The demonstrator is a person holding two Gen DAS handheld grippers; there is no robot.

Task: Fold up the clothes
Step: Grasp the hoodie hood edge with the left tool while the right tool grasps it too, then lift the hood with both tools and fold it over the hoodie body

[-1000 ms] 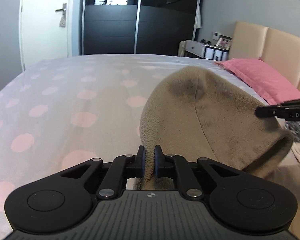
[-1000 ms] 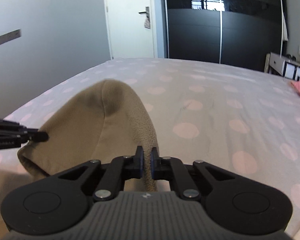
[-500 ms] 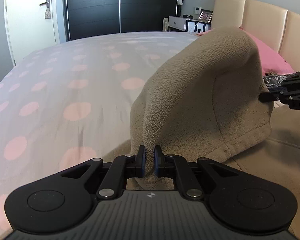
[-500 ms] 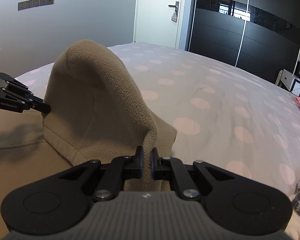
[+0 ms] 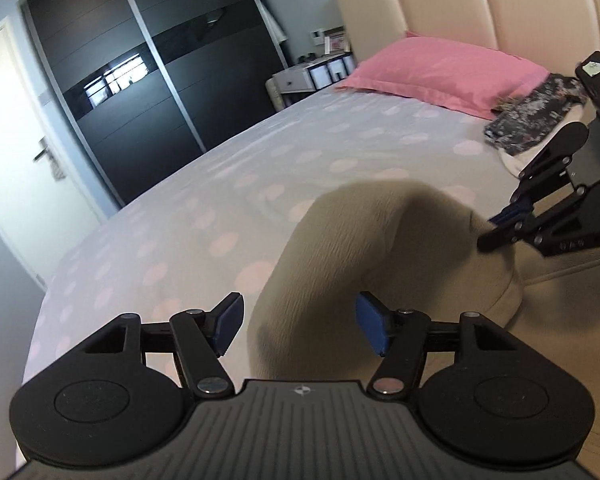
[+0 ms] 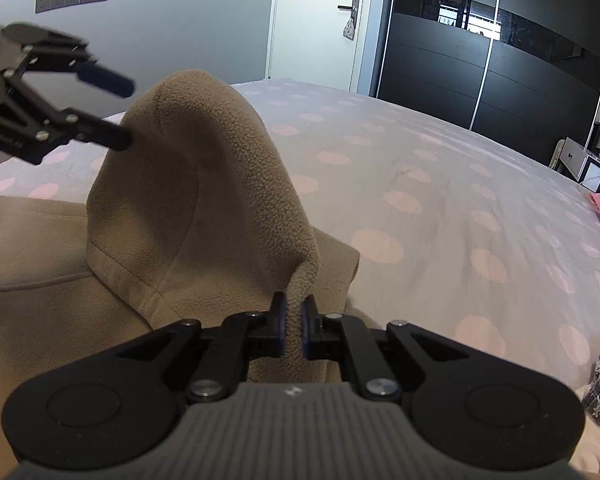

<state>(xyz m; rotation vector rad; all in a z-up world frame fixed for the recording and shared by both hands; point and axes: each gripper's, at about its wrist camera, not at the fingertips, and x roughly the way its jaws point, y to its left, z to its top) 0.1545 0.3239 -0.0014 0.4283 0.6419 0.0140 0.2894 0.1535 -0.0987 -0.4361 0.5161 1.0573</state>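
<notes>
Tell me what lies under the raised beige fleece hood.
Under the hood lies the beige garment's body, spread on the polka-dot bedsheet. The right gripper pinches the hood's edge. Anything inside the hood's hollow is covered.

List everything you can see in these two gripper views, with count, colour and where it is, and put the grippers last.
fleece garment: one, beige, on the bed, one fold raised in a hump
bedsheet: one, pale grey with pink dots, covering the bed
pillow: one, pink, at the headboard
headboard: one, cream, padded panels
patterned clothes: one pile, dark floral on white, beside the pillow
wardrobe: one, black sliding doors, far wall
door: one, white, beside the wardrobe
side table: one, white, next to the bed
left gripper: black, blue pads, jaws opening, fleece between them but not pressed
right gripper: black, pinching a fleece edge
</notes>
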